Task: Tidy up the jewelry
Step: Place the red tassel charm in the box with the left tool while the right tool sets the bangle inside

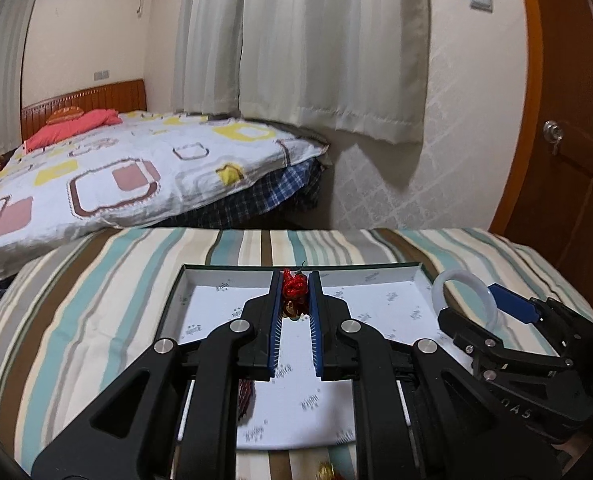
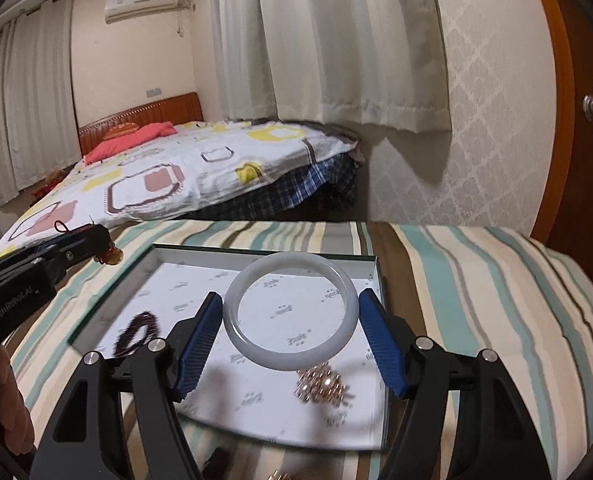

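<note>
A blurred dark bead bracelet (image 2: 136, 334) lies beside smeared gold pieces (image 2: 322, 386).

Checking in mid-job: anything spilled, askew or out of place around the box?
Mostly fine. One gold-coloured piece lies on the striped cloth outside the tray, at the near edge. Bangle and red charm are gripped.

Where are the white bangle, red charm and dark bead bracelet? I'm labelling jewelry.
white bangle (image 2: 232, 322): right wrist view, left side of ring.
red charm (image 1: 295, 283): left wrist view, red knot.
dark bead bracelet (image 2: 146, 322): right wrist view, upper beads.
</note>
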